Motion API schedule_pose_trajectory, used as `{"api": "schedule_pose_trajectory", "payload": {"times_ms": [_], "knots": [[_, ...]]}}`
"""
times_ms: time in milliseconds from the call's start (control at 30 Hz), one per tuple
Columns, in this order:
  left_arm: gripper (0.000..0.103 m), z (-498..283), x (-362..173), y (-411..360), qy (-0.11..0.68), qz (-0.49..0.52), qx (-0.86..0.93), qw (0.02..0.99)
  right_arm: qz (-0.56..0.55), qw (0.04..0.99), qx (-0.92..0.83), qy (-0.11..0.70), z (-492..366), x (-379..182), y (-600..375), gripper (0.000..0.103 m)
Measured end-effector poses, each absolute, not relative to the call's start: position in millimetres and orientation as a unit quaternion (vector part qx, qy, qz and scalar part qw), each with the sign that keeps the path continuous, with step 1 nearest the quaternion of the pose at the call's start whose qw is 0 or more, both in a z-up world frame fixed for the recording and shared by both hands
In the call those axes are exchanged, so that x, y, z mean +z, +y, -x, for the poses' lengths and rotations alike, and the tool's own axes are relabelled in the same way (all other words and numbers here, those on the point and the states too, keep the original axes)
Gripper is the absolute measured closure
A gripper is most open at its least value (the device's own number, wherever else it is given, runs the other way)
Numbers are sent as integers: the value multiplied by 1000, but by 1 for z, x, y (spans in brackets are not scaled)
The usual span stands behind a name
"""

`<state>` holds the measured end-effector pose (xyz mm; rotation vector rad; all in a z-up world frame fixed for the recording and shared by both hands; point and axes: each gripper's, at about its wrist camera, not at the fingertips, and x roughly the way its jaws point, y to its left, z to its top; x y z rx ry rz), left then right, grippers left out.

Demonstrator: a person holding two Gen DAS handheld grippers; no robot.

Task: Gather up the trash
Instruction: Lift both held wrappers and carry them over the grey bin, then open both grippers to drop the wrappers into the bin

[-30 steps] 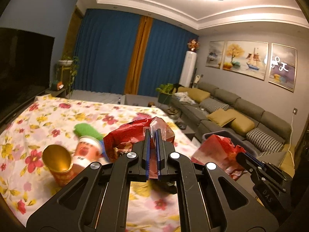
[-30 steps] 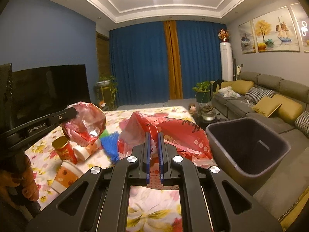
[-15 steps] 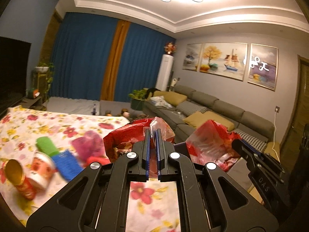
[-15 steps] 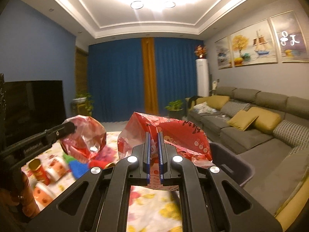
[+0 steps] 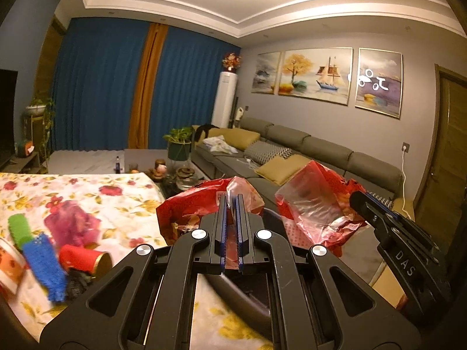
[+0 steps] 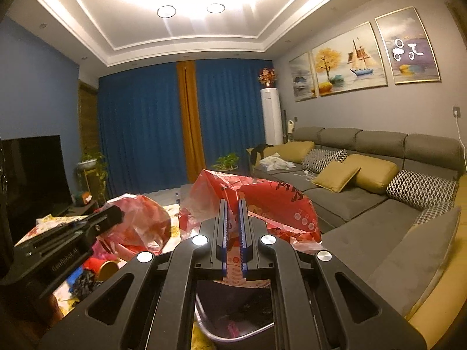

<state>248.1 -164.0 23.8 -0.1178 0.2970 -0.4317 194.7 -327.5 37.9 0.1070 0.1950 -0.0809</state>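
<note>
My left gripper (image 5: 232,197) is shut on a crumpled red plastic bag (image 5: 186,207) that bulges to its left. To its right, my right gripper (image 5: 357,199) grips a second red and clear plastic bag (image 5: 315,201). In the right wrist view the right gripper (image 6: 232,201) is shut on that red printed bag (image 6: 277,204), and the left gripper (image 6: 118,214) holds its bag (image 6: 140,221) at the left. A dark grey bin (image 6: 204,326) sits open just below both grippers, its rim (image 5: 224,288) showing through the left gripper's frame.
A table with a floral cloth (image 5: 102,192) lies to the left, bearing a lying red can (image 5: 84,259), a blue scrubber (image 5: 46,265), a green item (image 5: 19,227) and a paper cup (image 5: 8,265). A long grey sofa (image 6: 364,204) runs along the right wall.
Both grippers have swung right with their bags, from over the table to above the bin. The table's litter has slid to the left of both views.
</note>
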Motion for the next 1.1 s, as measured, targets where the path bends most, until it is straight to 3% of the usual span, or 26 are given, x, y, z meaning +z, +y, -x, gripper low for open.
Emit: {"api": "schedule_pose_trajectory", "payload": {"times_ms": [667, 700, 767, 800, 967, 1033, 1100], "knots": [[98, -299, -6, -212, 165, 66, -245, 953, -87, 988, -42, 124, -225, 17, -340, 94], [98, -301, -8, -212, 169, 66, -247, 952, -88, 987, -41, 126, -226, 16, -341, 92], [97, -306, -11, -213, 177, 71, -253, 948, -93, 987, -46, 122, -225, 17, -345, 65], [97, -309, -13, -212, 183, 76, -261, 945, -93, 987, -50, 118, -224, 17, -345, 61], [87, -316, -22, -211, 205, 79, -265, 939, -100, 986, -56, 121, -222, 16, -351, 58], [66, -317, -24, -207, 209, 82, -259, 939, -99, 986, -60, 123, -219, 15, -352, 58], [54, -313, -25, -202, 204, 84, -248, 943, -99, 985, -62, 127, -217, 15, -352, 58]]}}
